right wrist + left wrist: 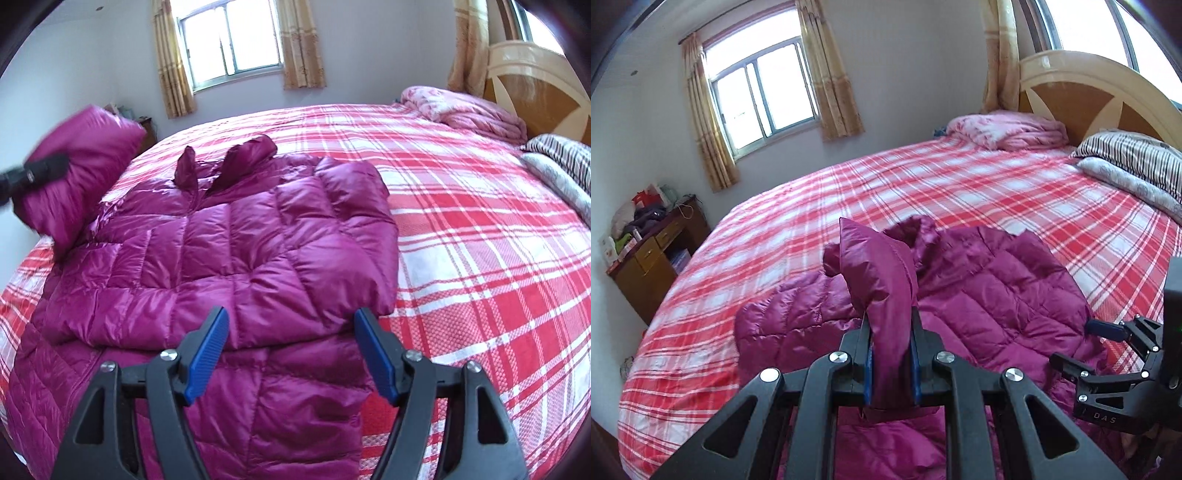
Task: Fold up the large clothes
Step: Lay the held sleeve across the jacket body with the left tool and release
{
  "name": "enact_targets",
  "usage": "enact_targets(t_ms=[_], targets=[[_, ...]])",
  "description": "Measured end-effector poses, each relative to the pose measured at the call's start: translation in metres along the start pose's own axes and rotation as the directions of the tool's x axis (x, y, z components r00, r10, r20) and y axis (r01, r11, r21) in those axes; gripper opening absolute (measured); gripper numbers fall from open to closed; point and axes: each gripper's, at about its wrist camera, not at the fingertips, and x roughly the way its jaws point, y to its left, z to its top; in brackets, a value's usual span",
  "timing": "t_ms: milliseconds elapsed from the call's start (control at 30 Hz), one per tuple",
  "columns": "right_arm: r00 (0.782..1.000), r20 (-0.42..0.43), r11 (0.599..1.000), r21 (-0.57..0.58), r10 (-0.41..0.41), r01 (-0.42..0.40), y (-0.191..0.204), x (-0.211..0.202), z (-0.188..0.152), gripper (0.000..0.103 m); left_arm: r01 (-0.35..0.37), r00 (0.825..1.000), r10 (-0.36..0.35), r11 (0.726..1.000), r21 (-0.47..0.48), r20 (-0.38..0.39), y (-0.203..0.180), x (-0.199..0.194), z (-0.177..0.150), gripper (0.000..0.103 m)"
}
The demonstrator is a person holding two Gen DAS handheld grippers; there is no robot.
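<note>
Left gripper (891,354) clamped on a raised sleeve (877,266) of the magenta puffer jacket (236,236), right gripper (291,350) spread wide above its hem, plaid bed (480,221) beneath

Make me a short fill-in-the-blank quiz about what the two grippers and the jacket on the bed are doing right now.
1. The left gripper is shut on the jacket's ____.
2. The right gripper has its jaws ____.
3. The magenta puffer jacket lies on a ____ bedsheet of red and white.
4. Both grippers' finger pads are coloured ____.

Missing words: sleeve; open; plaid; blue
</note>
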Motion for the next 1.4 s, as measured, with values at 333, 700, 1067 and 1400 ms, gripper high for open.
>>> enact_targets(t_ms=[333,700,1067,1400], targets=[[1.0,-0.022,1.0,0.025,0.002,-0.001,-0.003,0.007,-0.004,0.079,0.045,0.996,-0.043,0.999,0.025,-0.072,-0.029,0.033,-0.023,0.017],[1.0,-0.025,1.0,0.014,-0.008,0.009,-0.003,0.009,-0.007,0.085,0.069,0.992,-0.075,0.996,0.06,0.101,-0.029,-0.015,-0.011,0.086],[0.985,0.169,0.999,0.047,0.02,-0.028,0.004,-0.048,0.025,0.073,-0.204,0.979,0.198,0.97,-0.133,-0.055,0.096,0.066,-0.026,0.087],[0.976,0.012,0.971,-0.104,0.218,-0.216,0.09,0.004,0.049,0.051,-0.212,0.967,0.181,0.962,-0.171,-0.18,0.114,0.116,-0.058,0.087]])
